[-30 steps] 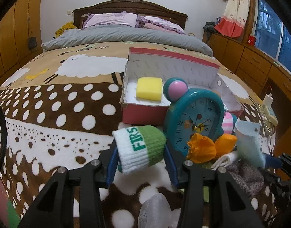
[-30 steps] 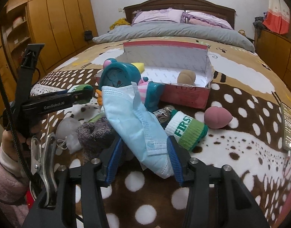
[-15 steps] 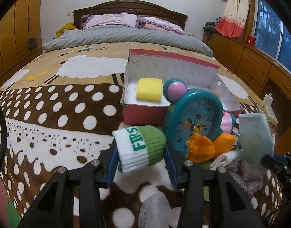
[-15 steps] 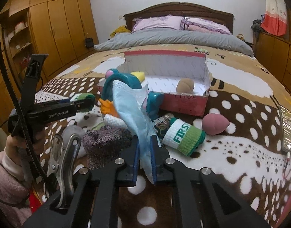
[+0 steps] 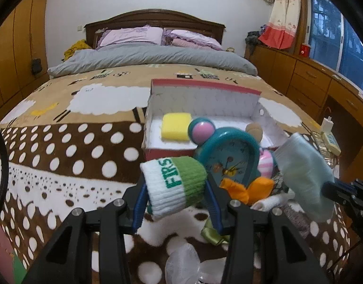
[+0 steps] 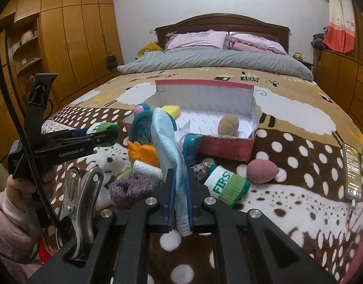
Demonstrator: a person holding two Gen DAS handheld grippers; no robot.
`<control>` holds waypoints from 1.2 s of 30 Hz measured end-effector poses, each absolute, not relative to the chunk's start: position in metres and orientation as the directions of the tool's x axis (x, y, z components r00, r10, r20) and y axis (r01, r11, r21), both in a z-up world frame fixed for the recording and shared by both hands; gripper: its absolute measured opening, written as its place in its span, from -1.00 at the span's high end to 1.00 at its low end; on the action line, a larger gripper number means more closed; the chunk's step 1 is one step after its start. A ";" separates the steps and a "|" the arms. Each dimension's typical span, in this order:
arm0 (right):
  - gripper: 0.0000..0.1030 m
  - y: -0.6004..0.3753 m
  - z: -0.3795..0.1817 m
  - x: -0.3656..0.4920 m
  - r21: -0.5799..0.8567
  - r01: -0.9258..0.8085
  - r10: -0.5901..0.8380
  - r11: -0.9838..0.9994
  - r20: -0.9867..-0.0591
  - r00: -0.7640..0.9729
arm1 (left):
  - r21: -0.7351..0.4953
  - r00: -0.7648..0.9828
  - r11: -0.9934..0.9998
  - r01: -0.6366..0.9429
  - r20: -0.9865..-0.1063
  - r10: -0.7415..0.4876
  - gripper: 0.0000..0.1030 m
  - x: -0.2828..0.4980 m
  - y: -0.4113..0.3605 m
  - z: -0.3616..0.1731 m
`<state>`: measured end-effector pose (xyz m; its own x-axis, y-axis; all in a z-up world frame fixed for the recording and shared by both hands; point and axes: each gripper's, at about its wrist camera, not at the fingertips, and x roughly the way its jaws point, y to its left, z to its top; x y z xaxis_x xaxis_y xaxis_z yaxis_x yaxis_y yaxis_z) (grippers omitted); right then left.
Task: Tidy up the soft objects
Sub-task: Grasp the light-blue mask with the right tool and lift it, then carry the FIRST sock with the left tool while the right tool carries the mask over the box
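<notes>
A red box (image 6: 228,146) on the bed holds a yellow sponge (image 5: 176,126) and tan puff (image 6: 228,124). Left claw (image 5: 176,187) grips a green-white sock (image 5: 174,184); right claw (image 6: 180,196) pinches a blue face mask (image 6: 168,146). Only the right view shows a phone (image 6: 353,171).

Bedroom (made bed (image 6: 217,59), wardrobes (image 6: 70,45)).

A teal alarm clock (image 5: 228,156) is seen standing upright on the spotted blanket (image 5: 63,146), just in front of the box. A phone (image 6: 353,171) is noted lying face up at the blanket's right edge. Wooden wardrobes (image 6: 70,47) are observed along the left wall.
</notes>
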<state>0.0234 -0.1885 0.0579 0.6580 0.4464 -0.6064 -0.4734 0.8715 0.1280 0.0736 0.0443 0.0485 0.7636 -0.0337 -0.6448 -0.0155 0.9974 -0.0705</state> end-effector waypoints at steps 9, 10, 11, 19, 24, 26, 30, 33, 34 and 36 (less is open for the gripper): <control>0.84 -0.190 0.077 0.035 0.114 -0.471 0.443 0.875 -0.579 0.684 | -0.088 0.772 0.996 -0.008 -0.634 -0.050 0.10 0.093 0.048 0.067; 0.84 -0.190 0.080 0.037 0.108 -0.470 0.441 0.876 -0.575 0.689 | -0.091 0.771 0.996 -0.008 -0.635 -0.052 0.10 0.097 0.048 0.069; 0.84 -0.189 0.082 0.038 0.103 -0.470 0.439 0.876 -0.572 0.693 | -0.095 0.770 0.995 -0.007 -0.635 -0.055 0.10 0.101 0.049 0.071; 0.84 -0.184 0.096 0.059 0.056 -0.471 0.418 0.880 -0.560 0.715 | -0.072 0.780 0.997 0.004 -0.624 -0.048 0.10 0.135 0.048 0.087; 0.84 -0.183 0.097 0.080 0.045 -0.458 0.401 0.888 -0.565 0.721 | -0.063 0.786 0.998 0.005 -0.617 -0.043 0.10 0.159 0.046 0.093; 0.84 -0.183 0.097 0.089 0.042 -0.449 0.392 0.893 -0.566 0.726 | -0.061 0.789 0.998 0.007 -0.613 -0.044 0.10 0.167 0.045 0.094; 0.84 -0.182 0.098 0.106 0.038 -0.433 0.377 0.901 -0.563 0.736 | -0.062 0.785 0.998 0.010 -0.618 -0.047 0.10 0.184 0.042 0.092; 0.84 -0.183 0.096 0.120 0.043 -0.417 0.366 0.908 -0.564 0.740 | -0.060 0.781 0.998 0.013 -0.622 -0.048 0.10 0.193 0.039 0.088; 0.84 -0.183 0.095 0.125 0.048 -0.411 0.363 0.910 -0.568 0.738 | -0.057 0.779 0.998 0.017 -0.625 -0.049 0.10 0.198 0.037 0.086; 0.84 -0.183 0.091 0.135 0.052 -0.397 0.353 0.916 -0.574 0.739 | -0.047 0.776 0.999 0.023 -0.629 -0.048 0.10 0.205 0.034 0.083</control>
<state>0.1353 -0.1828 0.0915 0.7390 0.3529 -0.5739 -0.3968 0.9164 0.0524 0.2046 0.0343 0.0833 0.7758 -0.0479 -0.6292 0.0235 0.9986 -0.0470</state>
